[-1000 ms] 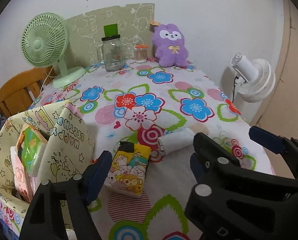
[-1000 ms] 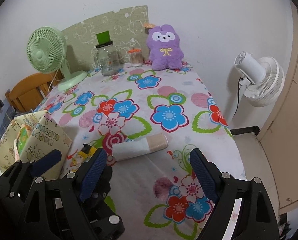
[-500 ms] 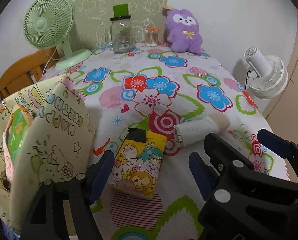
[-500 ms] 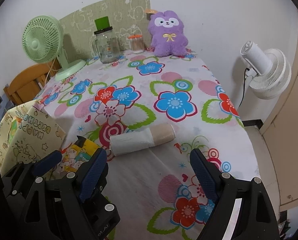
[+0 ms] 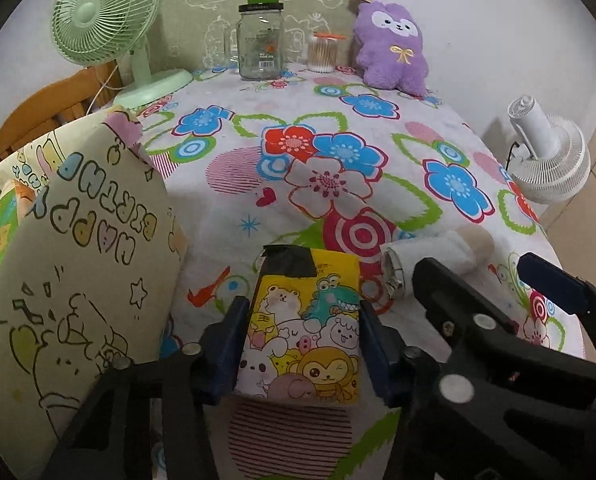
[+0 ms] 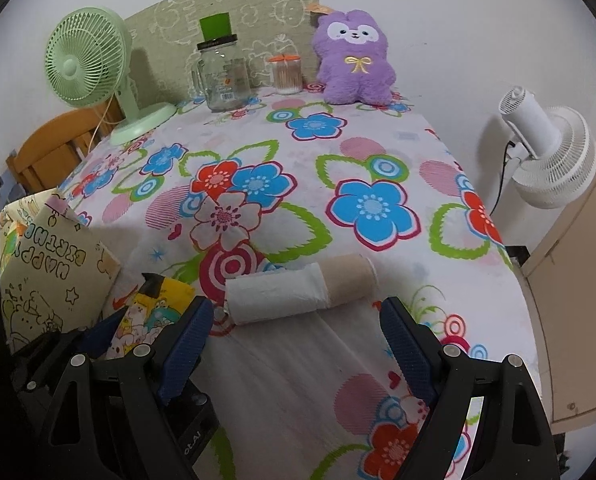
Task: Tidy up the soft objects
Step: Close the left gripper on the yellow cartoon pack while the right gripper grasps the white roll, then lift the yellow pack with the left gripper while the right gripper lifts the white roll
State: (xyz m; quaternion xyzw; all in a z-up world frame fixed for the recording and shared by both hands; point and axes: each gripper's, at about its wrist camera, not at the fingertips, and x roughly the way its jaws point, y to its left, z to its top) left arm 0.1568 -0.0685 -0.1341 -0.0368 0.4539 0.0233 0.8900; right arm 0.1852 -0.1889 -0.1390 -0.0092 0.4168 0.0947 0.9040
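The step in hand looks like the pick-up of the tissue pack (image 5: 303, 328), a soft yellow packet printed with cartoon animals that lies flat on the flowered tablecloth (image 5: 337, 128) at the near edge. The left gripper (image 5: 301, 340) straddles it, one blue pad along each long side, and its jaws are closing on the pack; whether the pads already press on the wrapper I cannot tell, so I read them as not yet clamped. The next move calls for finishing the squeeze, then lifting the pack and carrying it to the paper gift bag (image 5: 78, 240) that stands open just to its left. The right gripper (image 6: 294, 320) hangs with its jaws spread wide and empty, aimed at the nearly used-up paper roll (image 6: 301, 288), which lies on its side between and just beyond its pads. The left view shows the pack's whole face and something green tucked inside the bag; the right view shows the roll in full but only a corner of the pack.
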